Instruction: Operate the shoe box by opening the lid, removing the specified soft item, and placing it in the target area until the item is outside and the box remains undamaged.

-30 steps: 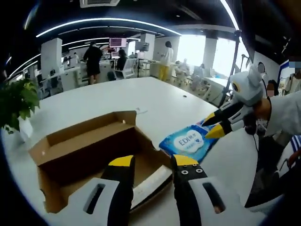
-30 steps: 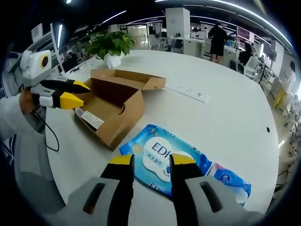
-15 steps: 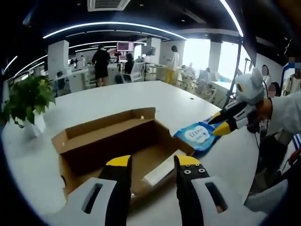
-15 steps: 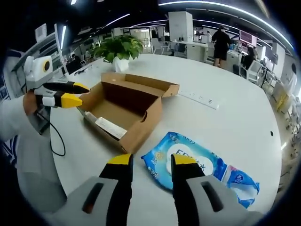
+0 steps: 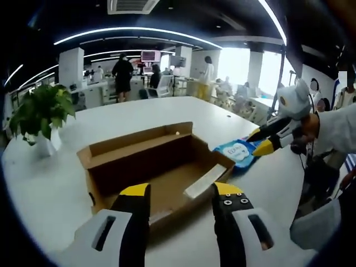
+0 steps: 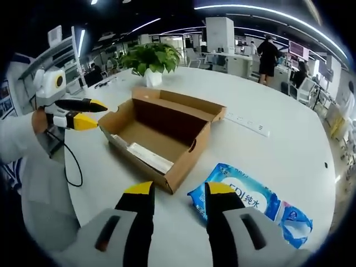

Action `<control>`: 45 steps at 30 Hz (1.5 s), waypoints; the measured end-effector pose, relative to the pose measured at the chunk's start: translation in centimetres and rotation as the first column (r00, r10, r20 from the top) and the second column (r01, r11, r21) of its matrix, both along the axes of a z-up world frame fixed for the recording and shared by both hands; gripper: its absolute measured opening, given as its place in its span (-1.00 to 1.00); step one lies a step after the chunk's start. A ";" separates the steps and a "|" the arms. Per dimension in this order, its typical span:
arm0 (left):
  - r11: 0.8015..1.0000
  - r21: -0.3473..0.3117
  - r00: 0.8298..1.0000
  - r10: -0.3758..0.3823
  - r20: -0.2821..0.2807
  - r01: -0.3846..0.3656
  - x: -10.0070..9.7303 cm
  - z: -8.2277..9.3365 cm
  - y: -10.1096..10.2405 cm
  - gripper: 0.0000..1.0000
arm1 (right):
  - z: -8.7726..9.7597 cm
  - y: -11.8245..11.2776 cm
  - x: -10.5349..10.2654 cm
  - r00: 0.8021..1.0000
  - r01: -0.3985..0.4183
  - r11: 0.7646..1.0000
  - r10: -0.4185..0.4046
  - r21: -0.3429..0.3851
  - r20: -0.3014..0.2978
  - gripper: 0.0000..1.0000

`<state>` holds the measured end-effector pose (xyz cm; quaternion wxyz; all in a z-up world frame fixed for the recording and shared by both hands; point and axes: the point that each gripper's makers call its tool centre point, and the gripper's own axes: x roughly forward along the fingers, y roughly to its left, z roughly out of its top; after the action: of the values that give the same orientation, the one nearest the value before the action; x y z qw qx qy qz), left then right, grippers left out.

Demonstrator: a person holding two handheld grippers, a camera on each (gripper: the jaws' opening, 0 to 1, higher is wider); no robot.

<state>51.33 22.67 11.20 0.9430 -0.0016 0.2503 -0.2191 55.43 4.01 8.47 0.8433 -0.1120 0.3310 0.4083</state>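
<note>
Open brown cardboard shoe box (image 6: 162, 136) lying on the white round surface (image 6: 267, 149), lid flap (image 6: 181, 100) folded back on the far side in the right gripper view, interior bare except for a flat whitish paper piece (image 6: 149, 157) resting on the floor of the box. Same box (image 5: 156, 167) seen in the left gripper view, with the paper piece (image 5: 204, 181) against the box wall nearest the blue pack. Just beside the box, outside it and flat on the surface: a soft blue wipes pack (image 6: 250, 203) with white label and printed characters, not touching the box as far as visible; in the left gripper view the pack (image 5: 237, 151) sits past the box's right corner. Left tongs (image 5: 182, 194) raised over the near edge of the box, 2 yellow-tipped jaws parted with a clear gap, gripping nothing; seen also in the right gripper view (image 6: 83, 114) beside the box's left end, held by a sleeved hand. Right tongs (image 6: 176, 192) above the surface between box and pack, jaws spread, empty; in the left gripper view (image 5: 261, 142) hovering at the pack's far side. Beyond the box: a potted green plant (image 6: 151, 58), a white power strip (image 6: 246, 122) near the lid flap, and office desks with people standing far behind.
</note>
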 end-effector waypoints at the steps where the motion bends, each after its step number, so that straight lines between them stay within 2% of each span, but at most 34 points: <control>1: 1.000 -0.001 1.000 0.000 0.004 0.000 -0.1 0.1 0.1 -0.10 | 0.0 0.2 0.0 1.000 -0.004 1.000 0.004 0.000 0.000 -0.32; 10: 1.000 0.010 0.999 -0.002 0.035 0.001 -0.7 0.2 1.3 -0.03 | 0.0 1.6 0.3 0.999 -0.039 0.999 0.039 -0.003 0.001 -0.31; 16: 1.000 0.007 0.999 0.022 0.028 -0.022 -1.3 -0.3 2.3 0.00 | -0.2 2.6 0.4 0.997 -0.078 0.997 0.078 0.000 0.006 -0.25; 23: 1.000 -0.001 0.999 0.002 0.039 -0.002 -2.2 -0.4 2.6 0.03 | 0.0 4.4 -0.1 0.978 -0.206 0.978 0.207 -0.036 0.035 -0.11; 26: 1.000 -0.022 0.997 -0.021 0.077 0.022 -2.4 0.2 2.7 0.06 | 0.1 5.0 0.0 0.968 -0.249 0.968 0.249 -0.039 0.022 -0.10; 29: 0.999 -0.029 0.994 -0.039 0.105 0.042 -2.6 0.5 3.1 0.11 | 0.5 5.9 0.3 0.948 -0.316 0.947 0.318 -0.054 0.029 -0.11; 32: 0.997 -0.026 0.991 -0.066 0.120 0.070 -2.6 0.7 3.5 0.12 | 0.4 6.2 0.8 0.935 -0.351 0.932 0.354 -0.088 0.030 -0.12; 34: 0.996 -0.026 0.988 -0.080 0.129 0.084 -2.6 0.8 3.8 0.13 | 0.2 6.7 1.0 0.915 -0.395 0.911 0.401 -0.116 0.033 -0.13; 37: 0.996 -0.030 0.988 -0.083 0.131 0.088 -2.6 0.9 4.2 0.15 | -0.3 7.1 1.4 0.879 -0.466 0.868 0.476 -0.172 0.019 -0.11; 42: 0.996 -0.029 0.988 -0.083 0.129 0.087 -2.7 0.7 4.7 0.13 | -0.9 8.3 2.9 0.842 -0.527 0.825 0.540 -0.206 0.009 -0.11; 43: 0.996 -0.027 0.988 -0.081 0.128 0.086 -2.7 0.6 4.8 0.13 | -1.1 8.5 2.9 0.828 -0.548 0.810 0.561 -0.209 0.001 -0.11; 45: 0.996 -0.011 0.989 -0.082 0.123 0.084 -2.8 0.3 5.1 0.12 | -1.9 8.4 3.1 0.787 -0.601 0.756 0.617 -0.261 -0.026 -0.12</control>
<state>48.51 27.76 11.51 0.9466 0.0145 0.1900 -0.2599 58.56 12.39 6.54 0.6527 -0.3335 0.3003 0.6105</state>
